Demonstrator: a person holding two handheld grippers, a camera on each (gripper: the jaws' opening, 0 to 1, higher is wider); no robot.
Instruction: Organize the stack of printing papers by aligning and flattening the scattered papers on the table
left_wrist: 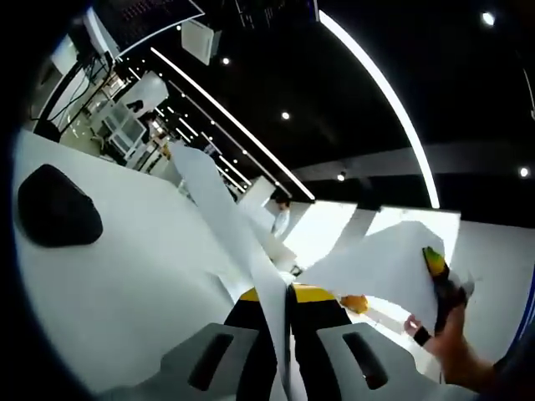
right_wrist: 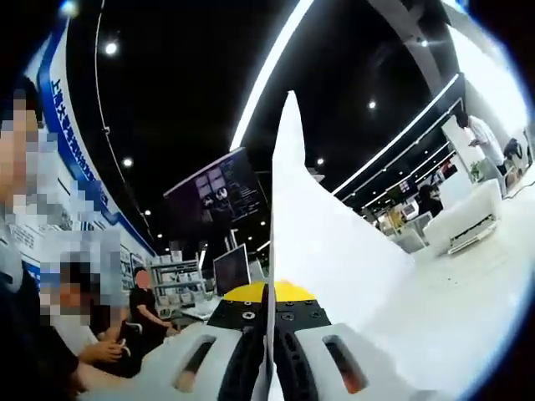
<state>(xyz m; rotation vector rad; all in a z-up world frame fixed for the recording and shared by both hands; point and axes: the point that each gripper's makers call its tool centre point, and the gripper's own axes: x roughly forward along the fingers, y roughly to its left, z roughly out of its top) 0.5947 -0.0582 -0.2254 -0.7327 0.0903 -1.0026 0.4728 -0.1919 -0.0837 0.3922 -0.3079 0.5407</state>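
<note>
White printing paper stands on edge, pinched between the jaws of my left gripper, which is shut on it. The sheets run up and to the left from the jaws, and another part of the paper bends off to the right. There the right gripper, held in a person's hand, grips the paper's far end above the white table. In the right gripper view, my right gripper is shut on the paper, which rises as a tall pointed sheet.
A black rounded object lies on the table at the left. In the right gripper view, seated people are at the left, a dark screen hangs behind, and a white sofa stands at the right.
</note>
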